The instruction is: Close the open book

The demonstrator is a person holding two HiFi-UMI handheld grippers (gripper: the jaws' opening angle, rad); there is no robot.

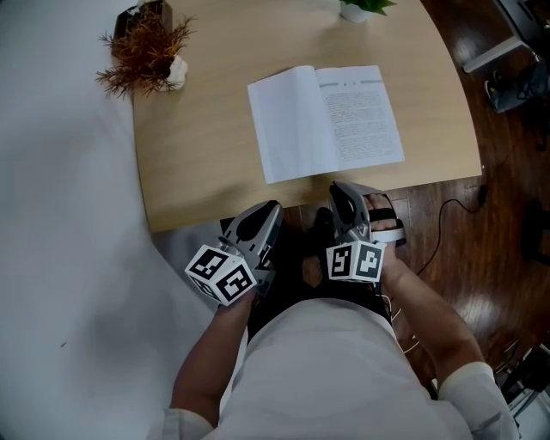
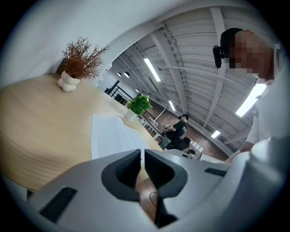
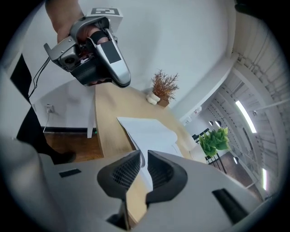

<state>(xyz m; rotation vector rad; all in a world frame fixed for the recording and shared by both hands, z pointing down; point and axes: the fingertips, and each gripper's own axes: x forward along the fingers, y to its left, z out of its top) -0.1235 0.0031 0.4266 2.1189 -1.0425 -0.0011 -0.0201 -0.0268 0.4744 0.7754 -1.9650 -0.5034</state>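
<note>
An open book [image 1: 325,120] lies flat on the light wooden table [image 1: 198,155], its white pages up, the right page printed. Both grippers hang off the table's near edge, close to my body. My left gripper [image 1: 268,210] sits below and left of the book, jaws shut with only a thin slit and nothing between them. The right gripper [image 1: 341,191] is just short of the book's near edge, likewise shut and empty. In the left gripper view the book [image 2: 113,136] lies beyond the jaws. The right gripper view shows the book [image 3: 147,133] and the left gripper [image 3: 97,54] raised at upper left.
A dried brown plant [image 1: 144,47] stands at the table's far left corner, and a green plant in a white pot [image 1: 361,7] at the far edge. Dark wooden floor [image 1: 507,215] with a cable [image 1: 447,215] lies to the right. A person [image 2: 179,127] sits far off.
</note>
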